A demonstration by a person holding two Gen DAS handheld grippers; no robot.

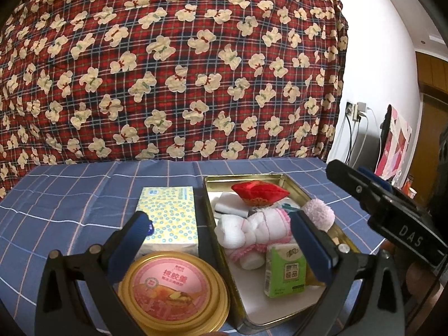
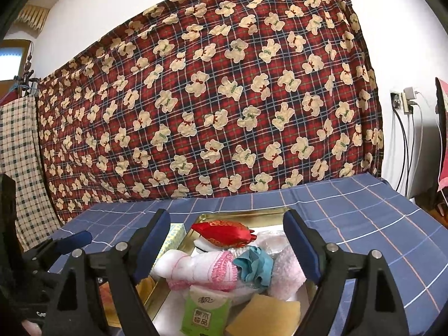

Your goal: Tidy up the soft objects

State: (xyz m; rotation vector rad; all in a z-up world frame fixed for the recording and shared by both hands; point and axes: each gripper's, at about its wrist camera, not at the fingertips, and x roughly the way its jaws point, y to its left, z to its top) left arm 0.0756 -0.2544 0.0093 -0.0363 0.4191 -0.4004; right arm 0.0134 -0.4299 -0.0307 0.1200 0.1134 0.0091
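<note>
A gold tin on the blue checked cloth holds soft things: a red satin pouch, a white and pink sock bundle, a pink fluffy piece and a green tissue pack. My left gripper stands open, straddling the tin's left wall, with nothing pressed. From the right side my right gripper hovers open above the tin, over the sock bundle, a teal cloth and a yellow sponge. Its pads touch nothing.
A yellow dotted tissue box and a round gold-lidded can sit left of the tin. A red plaid sheet with bears hangs behind the table. Cables and a wall socket are at the right.
</note>
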